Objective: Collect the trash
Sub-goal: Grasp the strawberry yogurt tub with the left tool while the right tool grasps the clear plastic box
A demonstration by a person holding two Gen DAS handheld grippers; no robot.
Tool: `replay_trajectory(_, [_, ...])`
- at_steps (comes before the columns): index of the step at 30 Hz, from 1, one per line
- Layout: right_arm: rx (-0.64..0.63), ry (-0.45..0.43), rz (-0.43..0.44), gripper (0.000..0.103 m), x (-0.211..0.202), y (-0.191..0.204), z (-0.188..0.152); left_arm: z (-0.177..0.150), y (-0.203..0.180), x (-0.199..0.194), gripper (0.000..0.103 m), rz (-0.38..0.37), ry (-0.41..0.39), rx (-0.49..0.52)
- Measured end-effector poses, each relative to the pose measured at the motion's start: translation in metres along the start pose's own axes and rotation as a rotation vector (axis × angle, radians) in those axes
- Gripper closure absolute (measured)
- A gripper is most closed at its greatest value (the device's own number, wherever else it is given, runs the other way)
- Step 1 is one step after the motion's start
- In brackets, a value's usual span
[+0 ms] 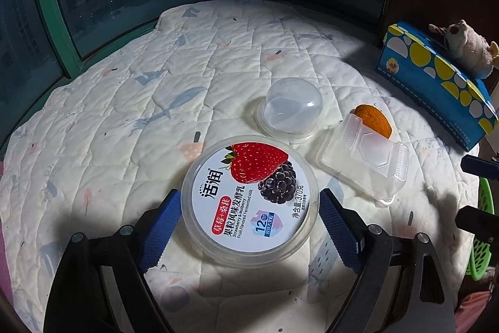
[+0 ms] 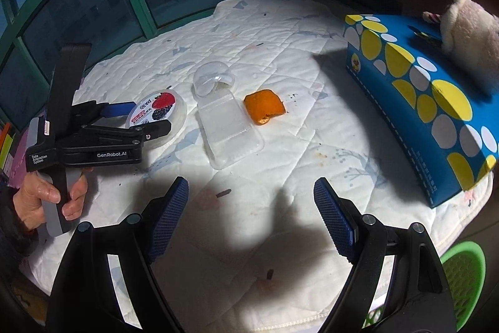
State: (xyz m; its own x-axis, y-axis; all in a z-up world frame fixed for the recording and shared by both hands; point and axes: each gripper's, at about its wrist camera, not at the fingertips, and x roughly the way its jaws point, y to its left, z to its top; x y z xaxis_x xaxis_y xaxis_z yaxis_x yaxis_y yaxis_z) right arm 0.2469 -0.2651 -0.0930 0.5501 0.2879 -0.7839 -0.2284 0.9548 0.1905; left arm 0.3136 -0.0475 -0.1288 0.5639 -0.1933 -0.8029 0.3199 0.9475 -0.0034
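A round yogurt tub (image 1: 249, 198) with a strawberry and mulberry lid lies on the white quilted pad (image 1: 124, 130). My left gripper (image 1: 249, 195) stands open around it, one blue pad on each side, each a small gap away from the rim. In the right wrist view the same left gripper (image 2: 149, 114) straddles the tub (image 2: 163, 106), held by a hand (image 2: 40, 198). Beyond lie a clear dome cup (image 1: 290, 108), a clear plastic clamshell tray (image 1: 365, 164) and an orange peel (image 1: 374, 120). My right gripper (image 2: 251, 183) hovers open over bare quilt in front of the tray (image 2: 230, 130) and peel (image 2: 263, 106).
A blue tissue box (image 2: 421, 102) with yellow and white dots stands at the right, a plush toy (image 2: 467, 33) on top. A green mesh basket (image 2: 461, 280) sits below the pad's right edge. A green-framed window (image 1: 53, 21) lines the far side.
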Motion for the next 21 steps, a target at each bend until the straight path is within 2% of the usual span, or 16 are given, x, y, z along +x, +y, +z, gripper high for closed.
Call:
replay_trajectory(9, [-0.077,0.028,0.042,0.021,0.032,0.022,0.022,-0.014,0.033,-0.035,0.018,0.024,-0.027,-0.041])
replay_trajectory(17, [-0.151,0.066,0.025,0.023,0.062,0.033,0.038,-0.029,0.076,-0.065,0.018,0.042,-0.053,-0.125])
replay_trajectory(21, [-0.182,0.092,0.013,0.027,0.077,0.035,0.043,-0.034,0.091,-0.076,0.018,0.063,-0.064,-0.142])
